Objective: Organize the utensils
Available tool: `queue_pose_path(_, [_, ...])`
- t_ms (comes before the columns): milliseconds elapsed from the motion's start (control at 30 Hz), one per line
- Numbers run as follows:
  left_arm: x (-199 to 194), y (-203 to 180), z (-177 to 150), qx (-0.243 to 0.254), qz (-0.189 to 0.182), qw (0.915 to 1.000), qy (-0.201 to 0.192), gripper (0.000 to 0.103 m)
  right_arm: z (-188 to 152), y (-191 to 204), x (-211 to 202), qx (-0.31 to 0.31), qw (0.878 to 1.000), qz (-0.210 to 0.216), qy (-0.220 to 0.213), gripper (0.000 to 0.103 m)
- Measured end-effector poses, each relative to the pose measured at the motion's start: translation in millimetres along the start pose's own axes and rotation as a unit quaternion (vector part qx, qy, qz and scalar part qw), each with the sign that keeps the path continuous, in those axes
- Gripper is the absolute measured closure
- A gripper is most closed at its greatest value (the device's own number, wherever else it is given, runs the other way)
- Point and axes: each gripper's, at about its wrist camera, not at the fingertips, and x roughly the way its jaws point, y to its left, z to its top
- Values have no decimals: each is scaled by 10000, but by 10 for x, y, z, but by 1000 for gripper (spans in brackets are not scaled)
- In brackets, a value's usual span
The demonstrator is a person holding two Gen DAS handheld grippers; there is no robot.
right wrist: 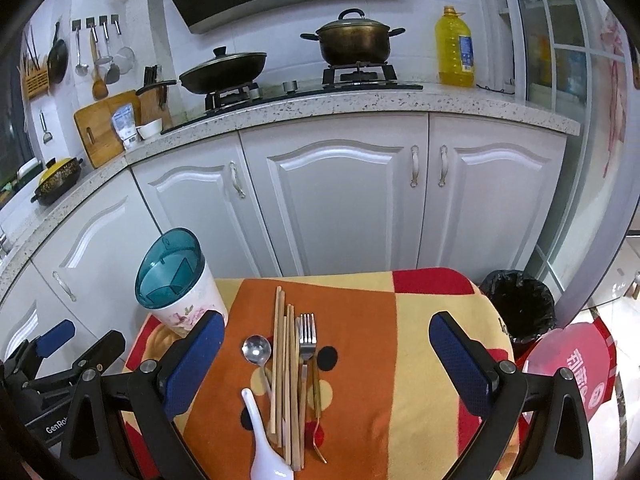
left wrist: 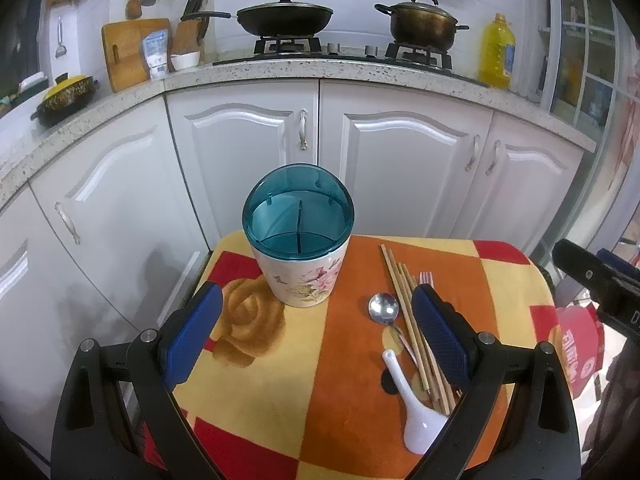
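Both jaws stand wide apart and hold nothing. On the left gripper [left wrist: 316,320] they hover over the near part of the tabletop [left wrist: 348,420], which is covered by a red, orange and yellow checked cloth [right wrist: 380,320], and frame the utensil holder [left wrist: 305,276] at the far left. That holder is a white floral cup with a teal translucent lid [left wrist: 298,210], divided inside into compartments. The right gripper [right wrist: 326,356] hangs above the loose utensils lying right of the holder: a metal spoon [right wrist: 256,350], a bundle of wooden chopsticks [right wrist: 285,368] running near to far, a metal fork [right wrist: 307,340] just right of them, and a white ceramic soup spoon [right wrist: 266,448] nearest. A black-lined bin [right wrist: 520,304] stands on the floor at far right.
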Motion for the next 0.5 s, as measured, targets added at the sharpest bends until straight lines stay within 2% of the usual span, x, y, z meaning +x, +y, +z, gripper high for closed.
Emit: queue_pose_path(500, [-11,-38,13,30,100,9999,-93,7,61,-38,-39,24,10000,22,-47,1])
